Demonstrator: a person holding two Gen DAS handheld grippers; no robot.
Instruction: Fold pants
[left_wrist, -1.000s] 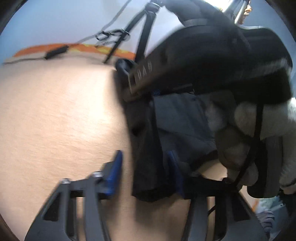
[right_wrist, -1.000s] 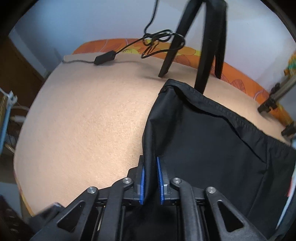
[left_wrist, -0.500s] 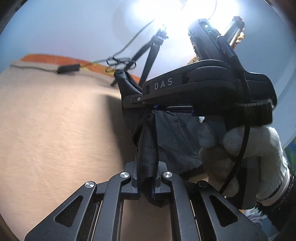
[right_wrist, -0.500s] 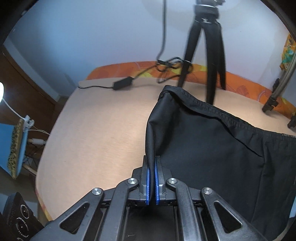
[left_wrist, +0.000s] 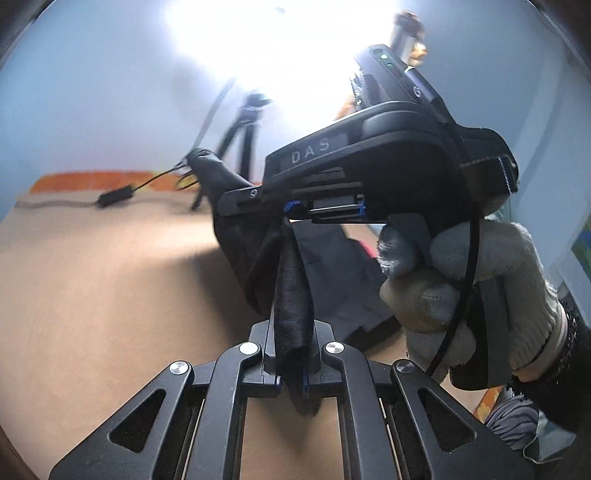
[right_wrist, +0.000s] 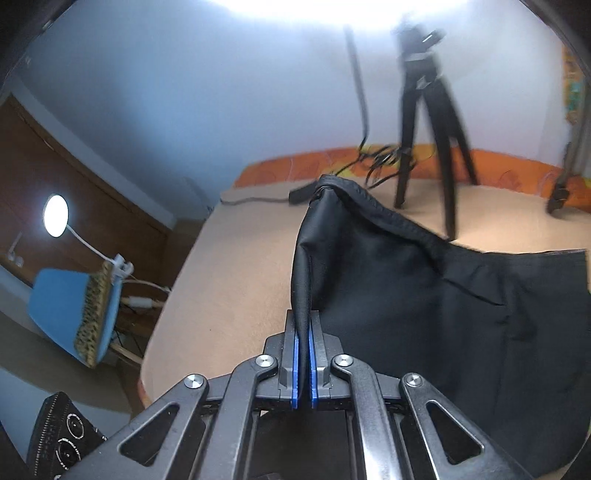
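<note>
I had the left gripper (left_wrist: 291, 363) clamped tight on a bunched edge of the black pants (right_wrist: 424, 295). Right gripper (right_wrist: 303, 363) pinched their folded side edge. Both raised the cloth off the tan bed (right_wrist: 229, 266).

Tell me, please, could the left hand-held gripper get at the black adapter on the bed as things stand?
Probably not yet: the left hand-held gripper is shut on the pants. The tan bed up to the adapter looks bare, so only that hold seems to hinder it.
</note>
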